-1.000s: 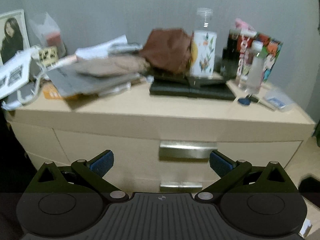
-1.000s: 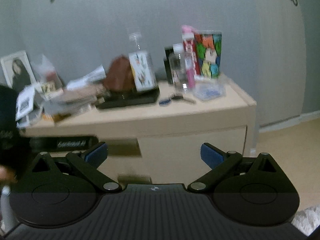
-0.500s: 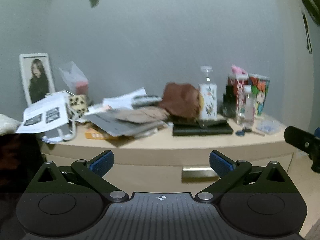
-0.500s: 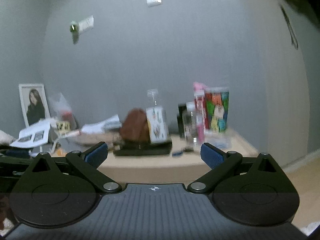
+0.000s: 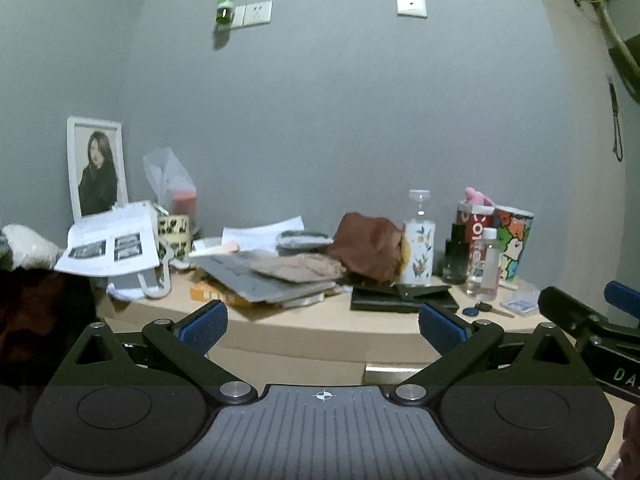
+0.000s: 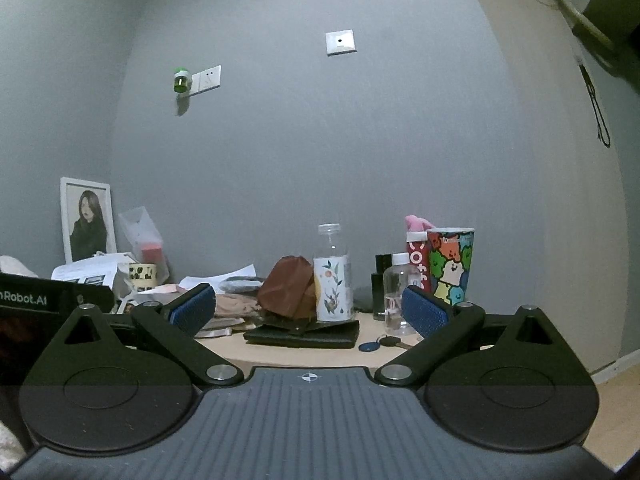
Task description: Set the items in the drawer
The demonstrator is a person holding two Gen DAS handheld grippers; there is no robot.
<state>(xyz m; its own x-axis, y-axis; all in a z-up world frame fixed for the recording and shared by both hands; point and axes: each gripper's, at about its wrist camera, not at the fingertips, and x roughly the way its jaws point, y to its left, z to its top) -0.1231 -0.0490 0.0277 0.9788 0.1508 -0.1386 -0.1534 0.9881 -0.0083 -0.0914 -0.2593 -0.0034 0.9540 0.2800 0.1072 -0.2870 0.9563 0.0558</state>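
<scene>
A beige dresser (image 5: 320, 336) stands ahead against a grey wall, and only the metal handle (image 5: 384, 374) of its top drawer shows. Its top holds a heap of papers and magazines (image 5: 272, 276), a brown cloth (image 5: 368, 246), a floral bottle (image 5: 418, 256), a black wallet (image 5: 404, 300) and a key with a blue fob (image 5: 472, 311). My left gripper (image 5: 322, 324) is open and empty, short of the dresser's front edge. My right gripper (image 6: 308, 312) is also open and empty, facing the floral bottle (image 6: 334, 284) and wallet (image 6: 304, 334) from a distance.
A framed photo (image 5: 98, 168) leans on the wall at the far left beside a plastic bag (image 5: 170, 180). A clear bottle (image 5: 486, 264), a colourful cup (image 5: 514, 244) and a small clear box (image 5: 520, 304) crowd the right end. Bare floor (image 6: 616, 392) lies to the right.
Both views have tilted upward and drawn back. The drawer fronts have dropped almost out of sight and more wall shows. Both grippers stay open and empty.
</scene>
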